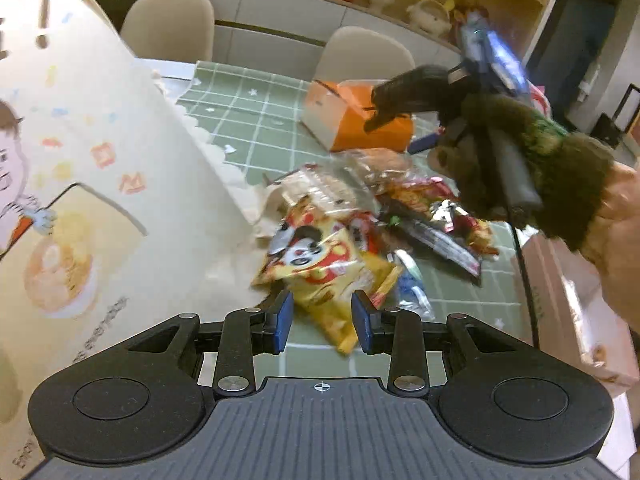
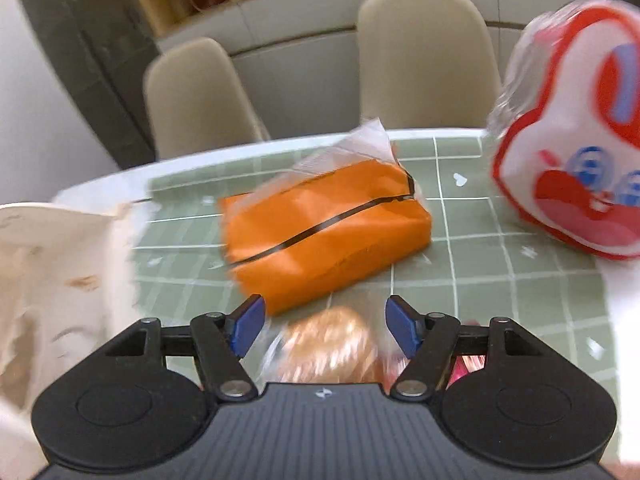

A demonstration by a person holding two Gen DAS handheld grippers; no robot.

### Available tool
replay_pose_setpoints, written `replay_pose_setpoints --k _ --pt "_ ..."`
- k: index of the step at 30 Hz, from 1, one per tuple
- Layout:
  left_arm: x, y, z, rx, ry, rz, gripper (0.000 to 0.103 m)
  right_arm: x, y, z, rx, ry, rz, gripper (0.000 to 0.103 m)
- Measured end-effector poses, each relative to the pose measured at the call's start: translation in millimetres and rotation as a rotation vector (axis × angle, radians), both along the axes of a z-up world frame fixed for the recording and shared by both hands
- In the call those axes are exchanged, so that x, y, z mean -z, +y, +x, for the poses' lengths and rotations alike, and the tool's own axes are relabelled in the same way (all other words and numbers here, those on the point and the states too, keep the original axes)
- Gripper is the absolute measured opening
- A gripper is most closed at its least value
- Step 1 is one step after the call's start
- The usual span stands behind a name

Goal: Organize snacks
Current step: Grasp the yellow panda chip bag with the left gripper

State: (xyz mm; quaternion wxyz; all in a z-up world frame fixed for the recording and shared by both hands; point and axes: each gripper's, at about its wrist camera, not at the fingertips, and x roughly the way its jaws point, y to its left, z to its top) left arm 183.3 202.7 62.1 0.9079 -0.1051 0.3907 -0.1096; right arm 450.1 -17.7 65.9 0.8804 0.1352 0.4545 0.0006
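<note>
On green grid tablecloth (image 1: 256,128), snacks lie in loose heap at centre. L gripper (image 1: 323,322) sits low over near edge of heap, jaws narrow; yellow panda snack bag (image 1: 320,268) runs between blue pads, but pad contact not clear, so grip can't be confirmed. Behind it: clear-wrapped packets (image 1: 332,188) and red foil packs (image 1: 436,208), overlapping. Large cream paper bag w/ cartoon print (image 1: 92,168) stands just beside heap, on view's left. Orange tissue pack (image 2: 320,224) lies flat further back, apart from heap. R gripper (image 2: 325,326) hangs above clear-wrapped round bun (image 2: 332,344), jaws approx. half wide, pads clear of it. Red-and-white cartoon bag (image 2: 576,152) stands at far right of R view. Person's hand in fuzzy brown sleeve (image 1: 560,184) carries R gripper; R view blurred.
</note>
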Motion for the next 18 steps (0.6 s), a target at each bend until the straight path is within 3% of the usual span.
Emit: replay_pose_setpoints --k 3,7,10,15,18 --pt "3.7 13.0 5.4 -0.032 0.032 -0.065 0.036 18.9 2.4 6.5 -0.04 0.08 0.003 0.066" --pt "7.6 23.4 21.7 -0.089 0.065 -0.125 0.036 16.1 13.3 -27.5 -0.209 0.114 0.027 0.056" --pt "7.7 19.1 30.6 -0.084 0.066 -0.124 0.036 6.0 20.9 -61.3 -0.3 0.12 0.029 0.051" --pt "10.3 4.2 31.7 -0.035 0.075 -0.058 0.036 -13.3 30.4 -107.4 -0.377 0.048 -0.093 0.054" --pt "10.3 8.3 19.1 -0.039 0.089 -0.055 0.037 -25.6 42.0 -140.3 -0.429 -0.087 -0.187 0.054"
